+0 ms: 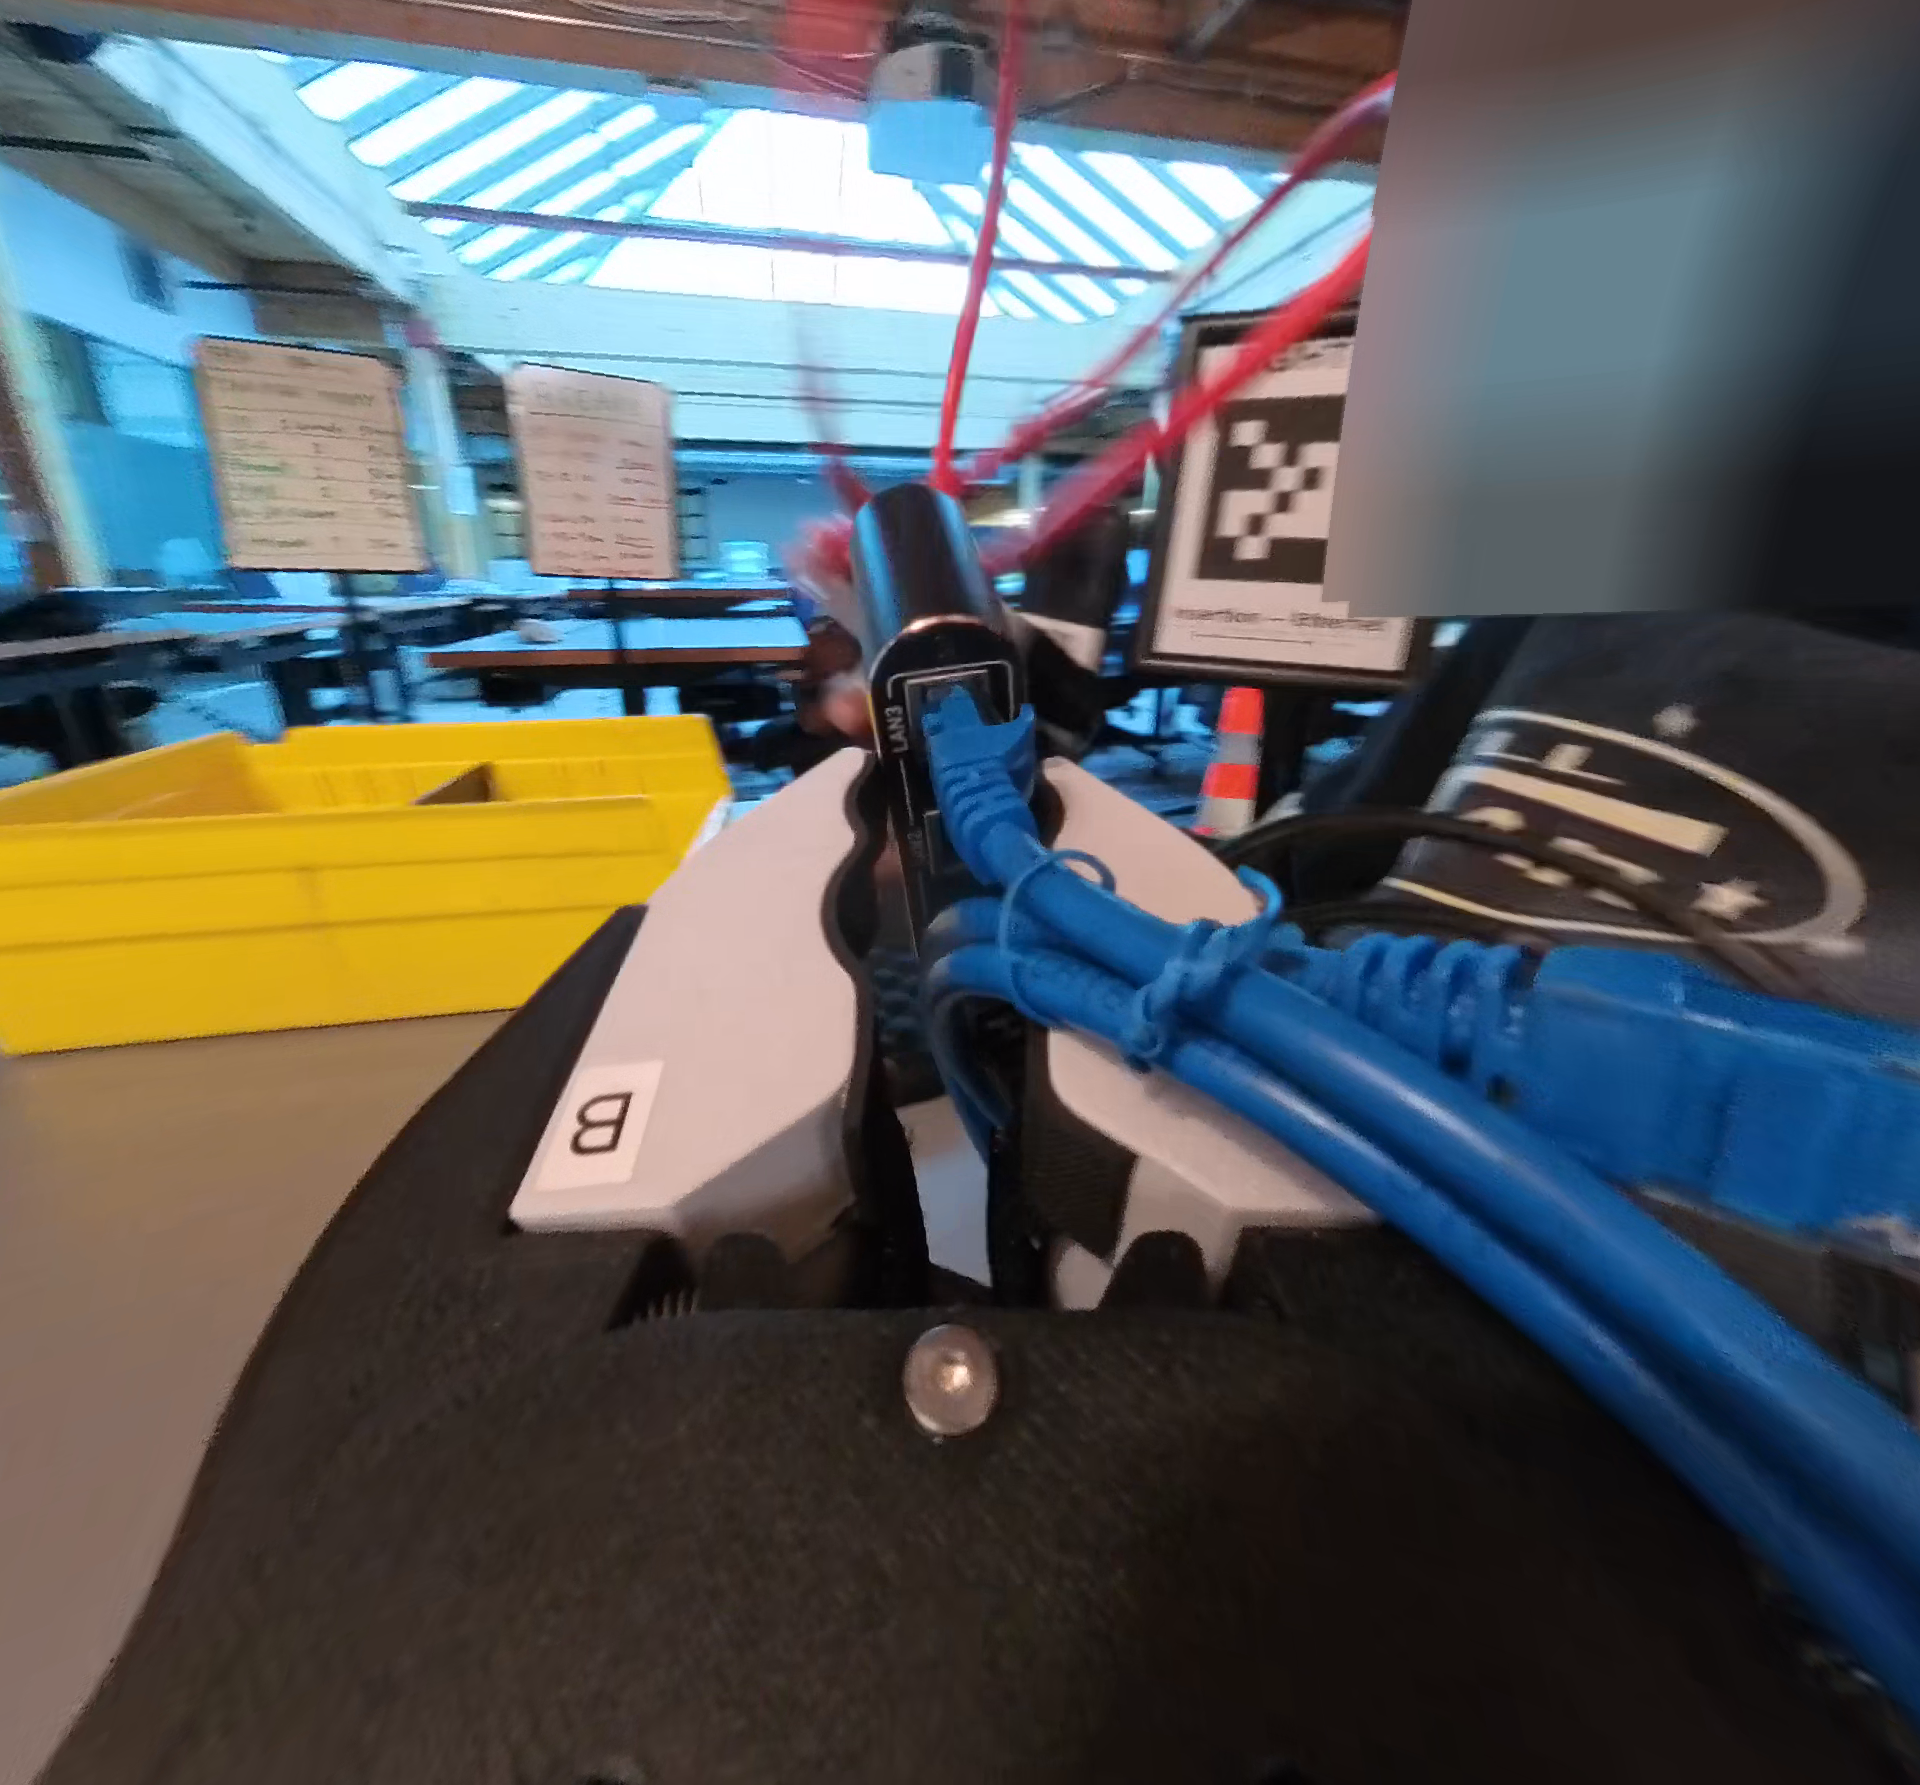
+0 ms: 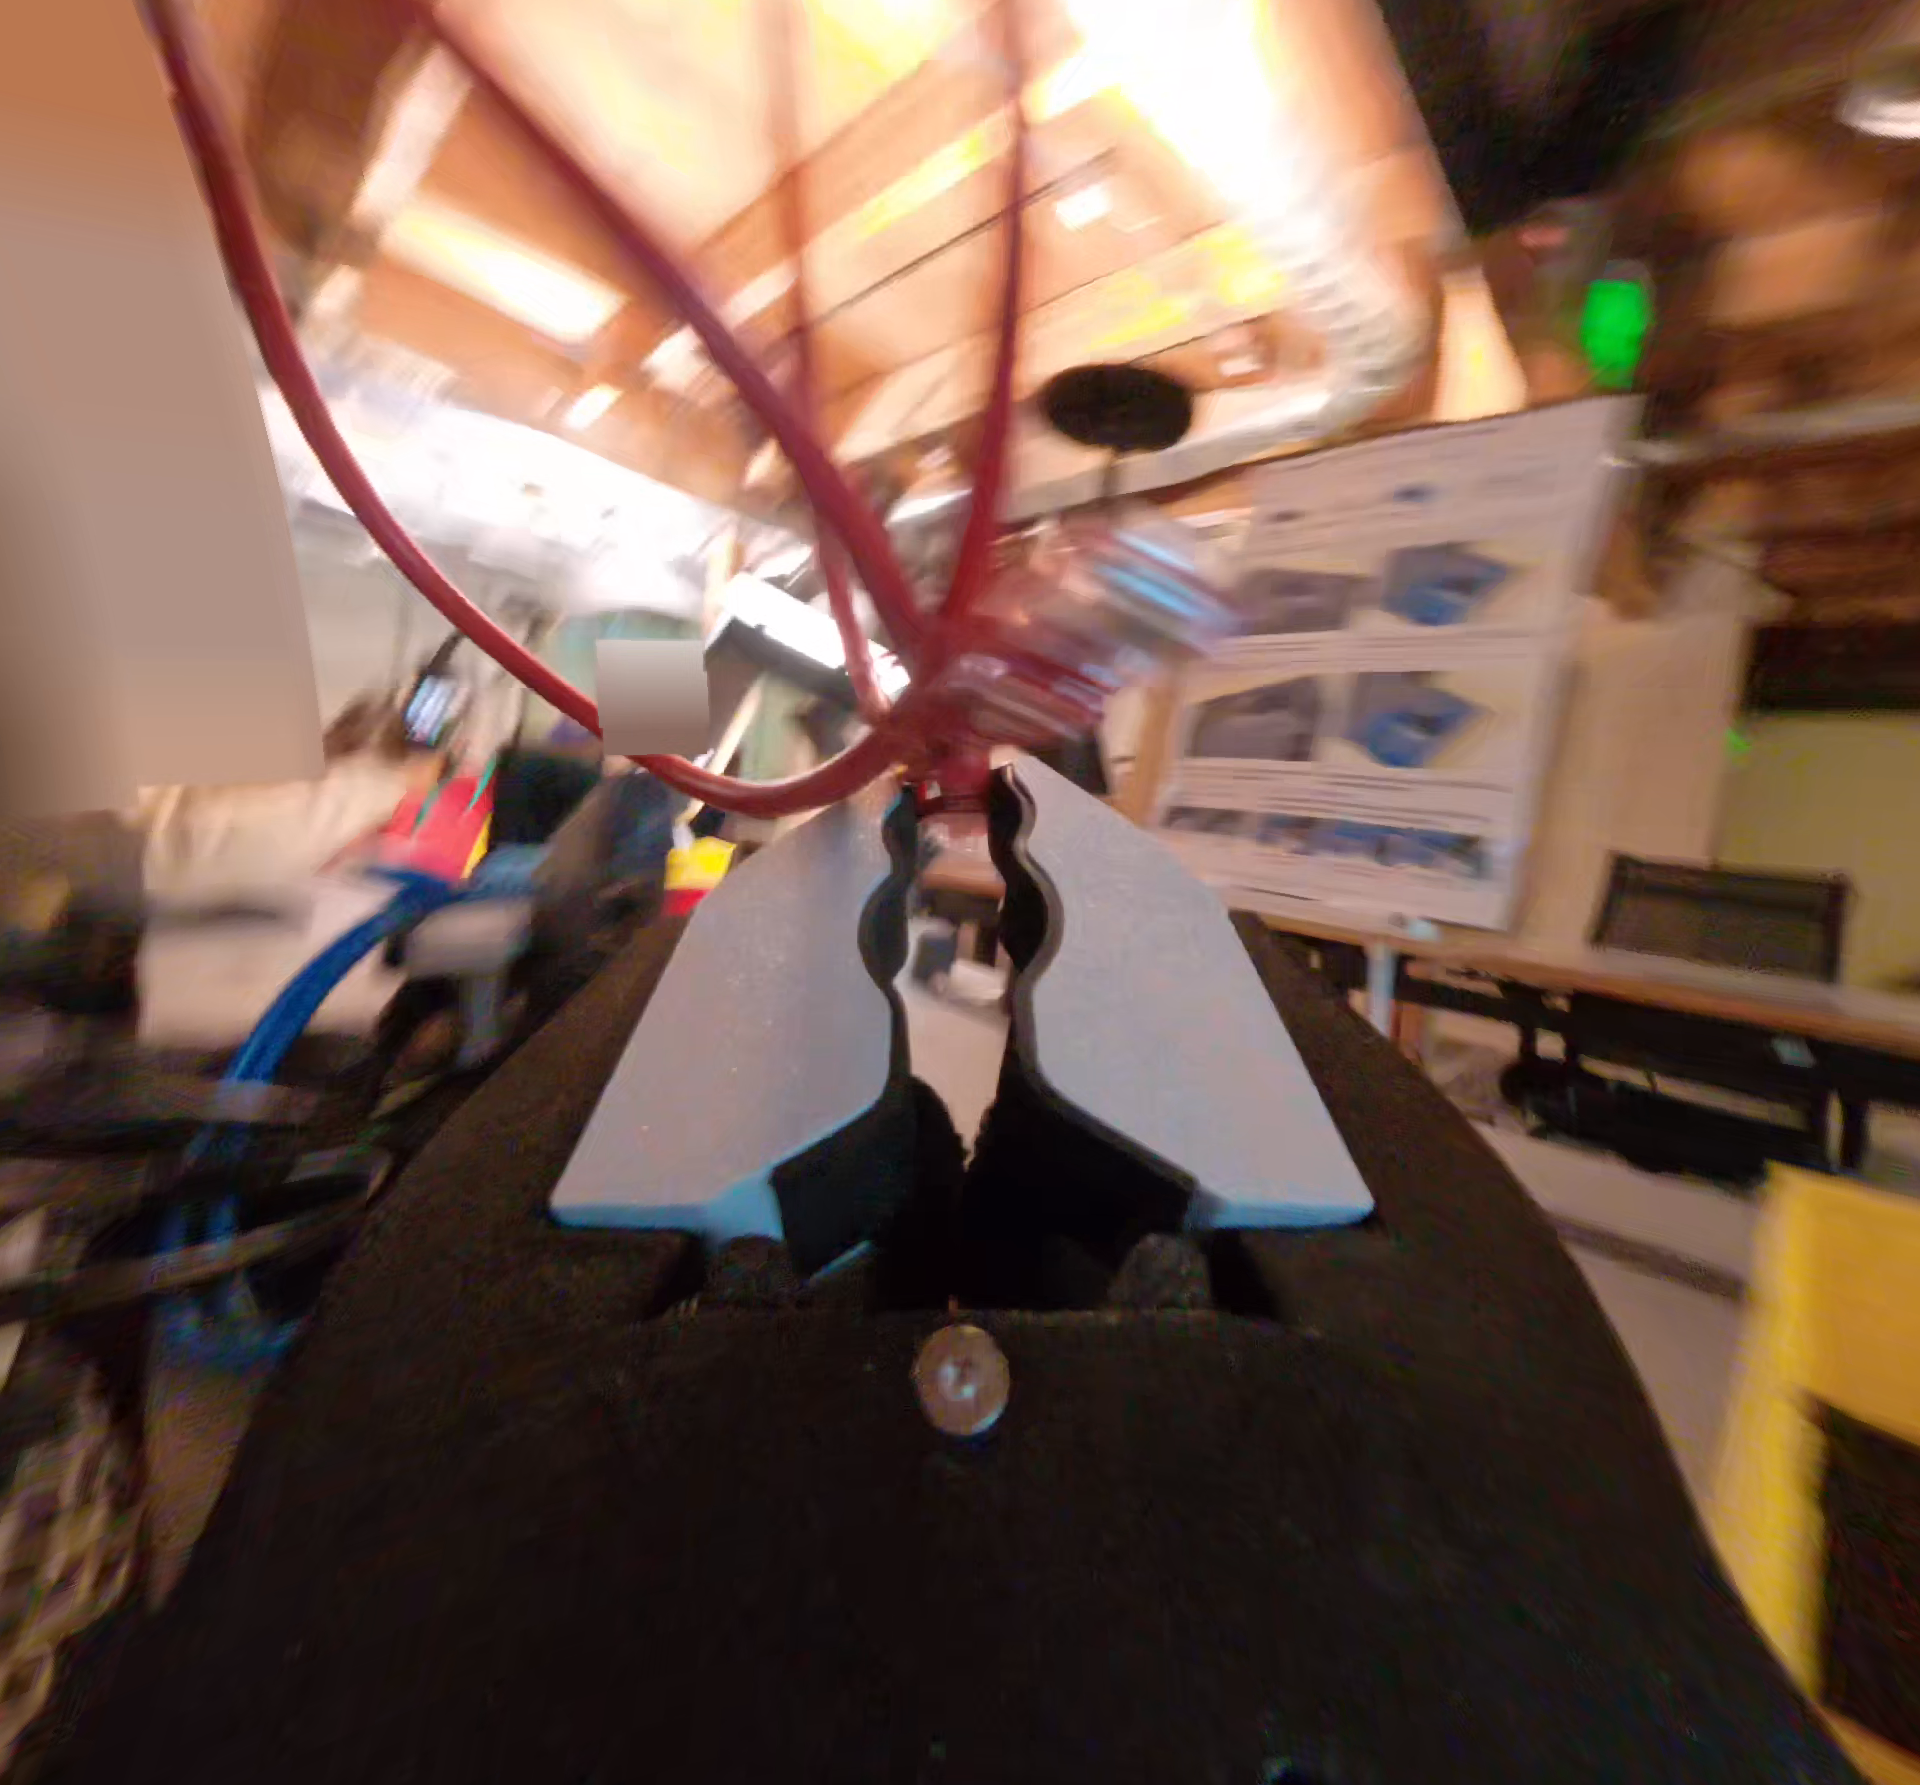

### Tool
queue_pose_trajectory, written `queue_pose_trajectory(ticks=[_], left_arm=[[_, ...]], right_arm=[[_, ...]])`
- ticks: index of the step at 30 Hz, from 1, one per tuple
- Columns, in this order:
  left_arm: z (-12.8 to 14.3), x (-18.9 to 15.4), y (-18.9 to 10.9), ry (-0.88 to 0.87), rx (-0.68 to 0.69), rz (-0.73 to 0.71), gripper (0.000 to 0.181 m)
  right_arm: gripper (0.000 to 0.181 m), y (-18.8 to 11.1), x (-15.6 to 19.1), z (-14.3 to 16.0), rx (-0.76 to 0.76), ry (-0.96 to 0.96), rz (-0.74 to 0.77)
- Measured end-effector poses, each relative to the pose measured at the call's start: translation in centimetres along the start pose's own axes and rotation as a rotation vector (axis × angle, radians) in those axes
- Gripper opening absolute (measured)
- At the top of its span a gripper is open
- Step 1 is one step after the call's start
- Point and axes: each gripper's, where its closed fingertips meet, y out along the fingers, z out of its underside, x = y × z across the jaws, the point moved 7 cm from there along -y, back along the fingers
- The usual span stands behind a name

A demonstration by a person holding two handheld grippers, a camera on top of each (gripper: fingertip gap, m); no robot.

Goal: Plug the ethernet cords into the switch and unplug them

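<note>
Left gripper (image 1: pixel 951 888) clamped the switch (image 1: pixel 940 634), blue cord (image 1: pixel 982 800) seated. Right gripper (image 2: pixel 951 800) pinched the red cord (image 2: pixel 790 790). Should regrip nearer the plug for alignment

A yellow bin (image 1: pixel 343 862) sits at the left of the frame on a tan table (image 1: pixel 177 1205), two boards (image 1: pixel 312 452) stand behind it, a marker sign (image 1: pixel 1273 499) stands upper right, and what looks like an orange cone (image 1: pixel 1236 759) shows below it.
</note>
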Motion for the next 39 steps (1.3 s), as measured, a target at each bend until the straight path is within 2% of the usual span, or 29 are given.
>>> queue_pose_trajectory(ticks=[2, 4, 7, 11, 14, 16, 19, 20, 22, 24, 27, 32, 34, 37, 39], left_arm=[[-0.4, 0.1, -1.0, -0.085, -0.045, 0.027, 0.029], [-0.7, 1.0, -1.0, -0.168, -0.127, 0.008, 0.025], [-0.7, 2.4, -1.4, -0.216, -0.159, -0.075, 0.028], [-1.1, 3.0, -2.6, -0.219, -0.214, -0.165, 0.029], [-1.2, 3.0, -2.5, -0.225, -0.216, -0.163, 0.026], [-1.0, 2.8, -2.2, -0.209, -0.185, -0.156, 0.026], [-0.7, 2.5, -1.8, -0.185, -0.143, -0.149, 0.027], [-0.6, 2.4, -1.7, -0.181, -0.134, -0.145, 0.026], [-0.5, 2.4, -1.5, -0.177, -0.106, -0.147, 0.027], [-0.4, 2.2, -1.3, -0.154, -0.086, -0.144, 0.026], [-0.5, 2.1, -1.3, -0.139, -0.084, -0.139, 0.026], [-0.6, 2.3, -1.6, -0.167, -0.104, -0.155, 0.027], [-0.6, 2.4, -1.6, -0.169, -0.094, -0.166, 0.027], [-0.7, 2.3, -1.6, -0.161, -0.099, -0.155, 0.027], [-0.6, 2.3, -1.5, -0.155, -0.085, -0.158, 0.027]], right_arm=[[0.013, -1.8, -4.2, -2.1, -0.029, 0.102, 0.065], [0.013, -2.2, -5.5, -2.7, 0.103, 0.054, 0.053], [0.013, -1.8, -6.4, -3.3, 0.284, -0.029, 0.070], [0.013, -0.9, -9.3, -5.8, 0.657, -0.361, 0.152], [0.014, -1.1, -12.0, -9.2, 0.873, -0.645, 0.323], [0.014, -2.2, -13.7, -10.9, 0.970, -0.818, 0.500], [0.014, -5.1, -15.3, -9.7, 1.185, -0.989, 0.578], [0.014, -5.9, -16.0, -8.9, 1.279, -1.015, 0.558], [0.013, -7.4, -17.3, -7.8, 1.429, -1.025, 0.574], [0.013, -8.4, -17.8, -6.8, 1.517, -1.004, 0.536], [0.013, -8.8, -18.7, -5.7, 1.520, -0.984, 0.500], [0.013, -8.2, -19.4, -4.3, 1.431, -1.099, 0.407], [0.013, -7.7, -18.8, -3.5, 1.384, -0.993, 0.322], [0.013, -7.6, -18.1, -2.2, 1.387, -0.720, 0.226], [0.008, -7.2, -17.4, -1.3, 1.356, -0.665, 0.123]])
